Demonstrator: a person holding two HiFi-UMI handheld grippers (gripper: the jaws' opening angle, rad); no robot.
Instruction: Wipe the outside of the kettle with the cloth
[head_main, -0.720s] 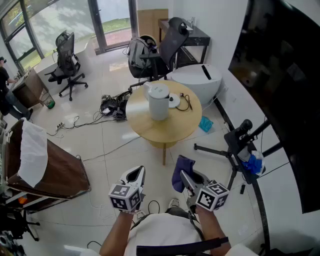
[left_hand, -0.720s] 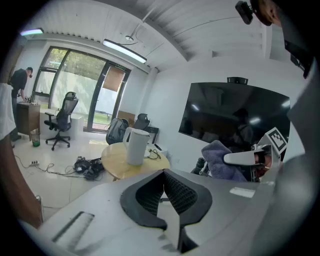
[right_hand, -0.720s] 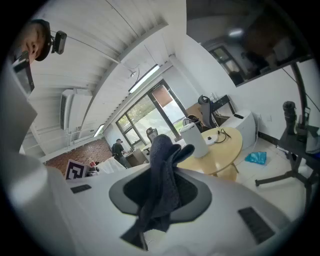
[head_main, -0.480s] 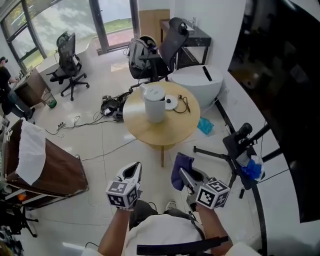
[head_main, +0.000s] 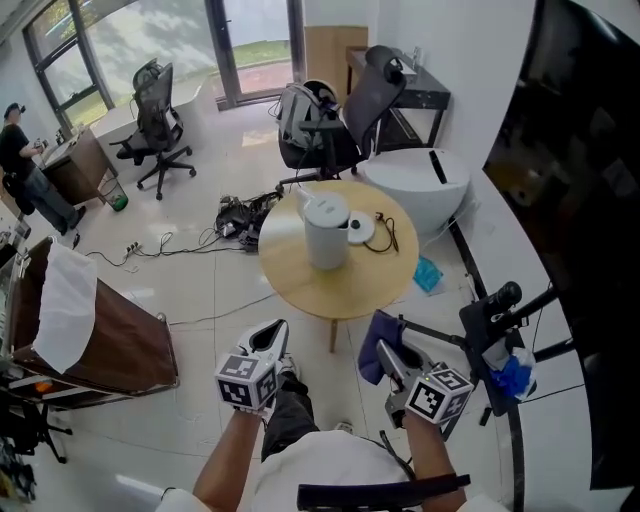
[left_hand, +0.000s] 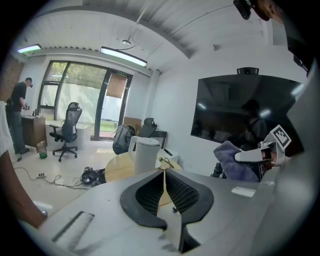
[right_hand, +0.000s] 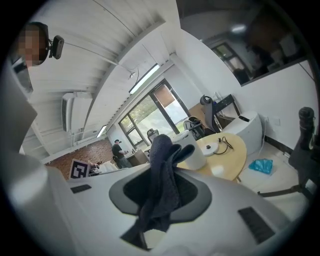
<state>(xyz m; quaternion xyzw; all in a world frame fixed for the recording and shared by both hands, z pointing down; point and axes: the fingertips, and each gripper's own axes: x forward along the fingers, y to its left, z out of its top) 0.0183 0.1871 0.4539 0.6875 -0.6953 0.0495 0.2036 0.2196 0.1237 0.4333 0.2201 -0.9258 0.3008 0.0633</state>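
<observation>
Table: a round, light wooden table (head_main: 345, 287) on a single leg is seen on the pale tiled floor ahead of both grippers, well apart from them.
Chair: a black mesh office chair (head_main: 372, 92) is placed behind the table, with a grey backpack on a second chair beside it.
Kettle: a white cylindrical kettle (head_main: 326, 234) is stood upright near the middle of the table top – untouched by either gripper or by the cloth.
Right gripper: the right gripper (head_main: 388, 352) is held low, short of the table's near edge and pointed towards it; its jaws are closed on the cloth, which is pinched between the pads.
Left gripper: the left gripper (left_hand: 164, 173) is held level with the right one and apart from it; its jaws are pressed together along a thin seam, and nothing is gripped between them.
Cloth: a dark blue terry cloth (right_hand: 161, 186) is bunched in the right gripper's jaws – one end is pushed up past the fingertips, the other is draped back over the gripper body.
Base: a flat white round kettle base (head_main: 360, 228) is laid just beside the kettle, to its right, with a black cord (head_main: 386, 230) curled next to it.
</observation>
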